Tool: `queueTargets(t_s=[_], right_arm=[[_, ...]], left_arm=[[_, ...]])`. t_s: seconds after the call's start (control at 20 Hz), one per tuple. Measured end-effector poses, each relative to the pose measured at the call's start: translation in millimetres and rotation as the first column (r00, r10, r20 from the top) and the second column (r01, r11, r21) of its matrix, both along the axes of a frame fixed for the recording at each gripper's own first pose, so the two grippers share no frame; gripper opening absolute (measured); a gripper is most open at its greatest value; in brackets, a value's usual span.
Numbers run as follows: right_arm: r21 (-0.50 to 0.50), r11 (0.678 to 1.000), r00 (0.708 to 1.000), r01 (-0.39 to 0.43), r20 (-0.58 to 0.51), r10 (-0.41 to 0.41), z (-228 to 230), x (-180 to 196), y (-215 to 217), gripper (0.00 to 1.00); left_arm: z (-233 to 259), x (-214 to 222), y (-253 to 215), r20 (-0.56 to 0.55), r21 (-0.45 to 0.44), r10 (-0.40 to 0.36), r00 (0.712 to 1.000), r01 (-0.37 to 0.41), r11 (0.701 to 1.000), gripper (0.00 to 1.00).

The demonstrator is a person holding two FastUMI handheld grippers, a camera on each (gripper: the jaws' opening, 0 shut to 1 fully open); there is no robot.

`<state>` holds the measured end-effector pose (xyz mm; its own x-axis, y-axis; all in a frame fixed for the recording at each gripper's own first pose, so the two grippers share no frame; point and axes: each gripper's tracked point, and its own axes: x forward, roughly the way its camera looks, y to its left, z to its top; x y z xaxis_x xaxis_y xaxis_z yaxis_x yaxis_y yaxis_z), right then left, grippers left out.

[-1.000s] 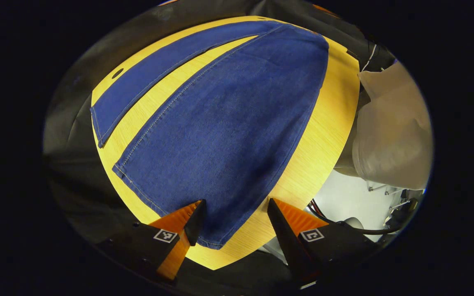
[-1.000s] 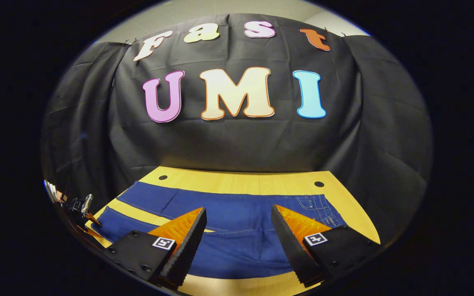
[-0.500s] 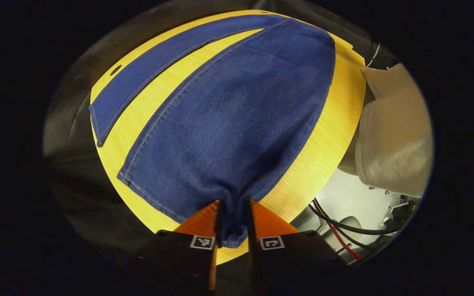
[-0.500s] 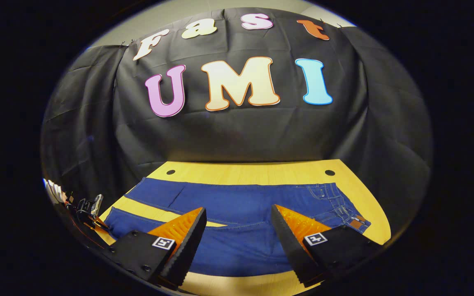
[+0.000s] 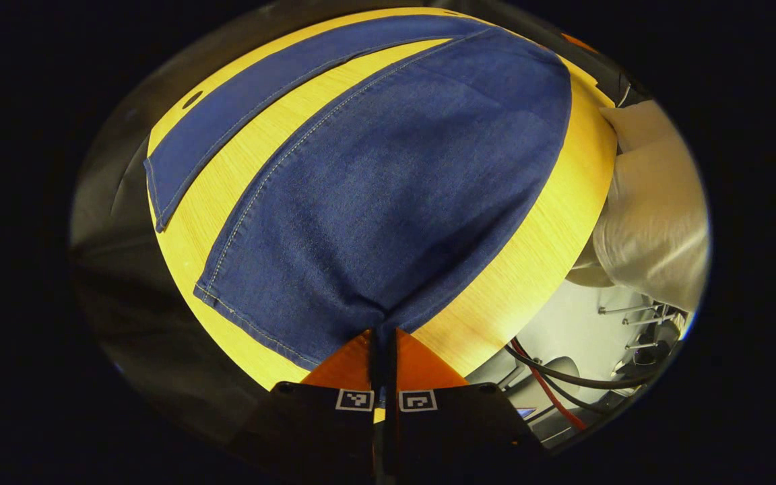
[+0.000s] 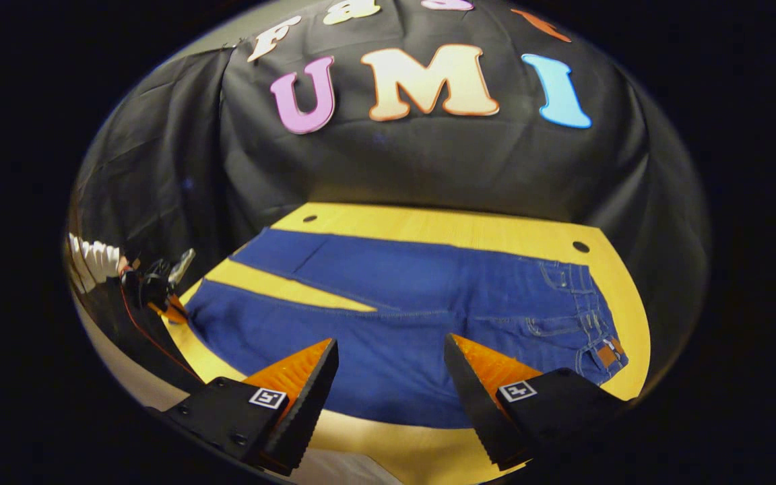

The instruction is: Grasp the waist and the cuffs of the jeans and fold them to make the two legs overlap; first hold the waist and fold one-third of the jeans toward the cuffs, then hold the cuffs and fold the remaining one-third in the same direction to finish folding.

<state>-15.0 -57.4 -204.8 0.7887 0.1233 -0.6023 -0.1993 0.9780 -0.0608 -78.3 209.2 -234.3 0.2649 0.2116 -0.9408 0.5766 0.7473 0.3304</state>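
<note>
Blue jeans (image 6: 428,296) lie flat on a yellow wooden table (image 6: 469,229), legs spread in a narrow V, waist (image 6: 597,323) at the right end. In the left gripper view the near leg (image 5: 388,188) runs away from me and the far leg (image 5: 260,101) lies beyond it. My left gripper (image 5: 382,337) is shut on the corner of the near leg's cuff, which bunches between the fingers. In the right gripper view that gripper shows small at the cuff end (image 6: 159,289). My right gripper (image 6: 391,357) hangs open over the near leg's thigh, holding nothing.
A person in white clothing (image 5: 657,222) stands at the table's long edge (image 5: 529,256). Black and red cables (image 5: 563,384) run over the floor below that edge. Two small holes (image 6: 580,246) sit in the tabletop near the black cloth wall.
My left gripper went from open around the cuff corner to shut on it. The right gripper rose and tipped down, bringing the whole waist end into its view.
</note>
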Motion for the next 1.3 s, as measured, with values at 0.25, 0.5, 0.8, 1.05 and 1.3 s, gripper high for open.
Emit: queueTargets(t_s=[0.25, 0.5, 0.8, 1.05, 1.3], right_arm=[[-0.123, 0.983, 0.974, -0.136, -0.2, 0.109, -45.2, -25.6, -40.0, 0.98], [-0.332, 0.871, 0.886, -0.362, -0.412, 0.212, -74.1, -47.3, -101.1, 0.99], [-0.401, 0.772, 0.788, -0.493, -0.583, 0.2, -101.4, -50.9, -154.1, 1.0], [-0.338, 0.782, 0.73, -0.523, -0.652, 0.206, -110.5, -47.4, -155.7, 0.96], [-0.29, 0.778, 0.677, -0.558, -0.701, 0.224, -115.7, -54.1, -149.1, 0.93]], left_arm=[[-0.1, -1.6, 0.2, -0.018, 0.0, 0.015, 1.0, -0.015, 1.0, 0.0], [0.2, -1.9, 0.1, -0.031, 0.002, 0.024, 0.999, -0.024, 1.0, 0.0], [-0.1, -1.7, -0.1, -0.036, -0.001, 0.035, 0.999, -0.035, 0.999, 0.0], [0.0, -1.8, 0.0, -0.035, -0.004, 0.037, 0.999, -0.038, 0.999, 0.0], [0.3, -1.3, -0.2, -0.056, -0.003, 0.037, 0.998, -0.038, 0.999, 0.0]])
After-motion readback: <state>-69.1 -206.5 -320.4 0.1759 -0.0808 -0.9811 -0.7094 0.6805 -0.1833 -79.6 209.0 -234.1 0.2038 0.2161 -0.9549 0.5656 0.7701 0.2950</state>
